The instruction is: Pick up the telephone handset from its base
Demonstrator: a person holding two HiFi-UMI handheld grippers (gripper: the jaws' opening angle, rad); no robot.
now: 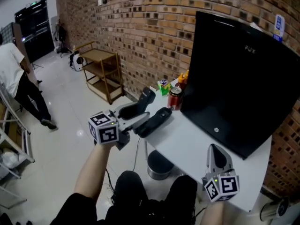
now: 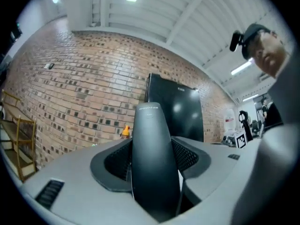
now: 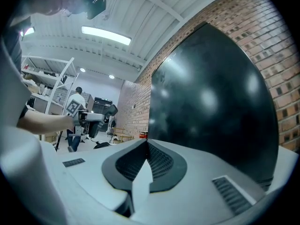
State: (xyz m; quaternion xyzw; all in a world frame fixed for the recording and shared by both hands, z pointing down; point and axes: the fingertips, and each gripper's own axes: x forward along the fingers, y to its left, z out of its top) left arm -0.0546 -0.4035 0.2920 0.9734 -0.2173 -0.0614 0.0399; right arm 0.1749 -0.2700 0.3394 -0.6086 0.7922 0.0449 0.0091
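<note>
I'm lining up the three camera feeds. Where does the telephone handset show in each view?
Head view: the telephone handset is left of centre, clamped in the left tool, clear of its base.
Left gripper view: dead centre, upright between the jaws.
Right gripper view: small, left of centre, in the distant left tool.
Shared landmark: the black monitor.

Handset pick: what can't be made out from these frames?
Keys of the handset: the left gripper view shows only one smooth side; in the head view it is too small.
Cradle of the base: in the head view its near end is covered by the handset and the left claw.
Label of the can: too small in the head view.
Right side of the monitor: cut off by the head view's edge.
</note>
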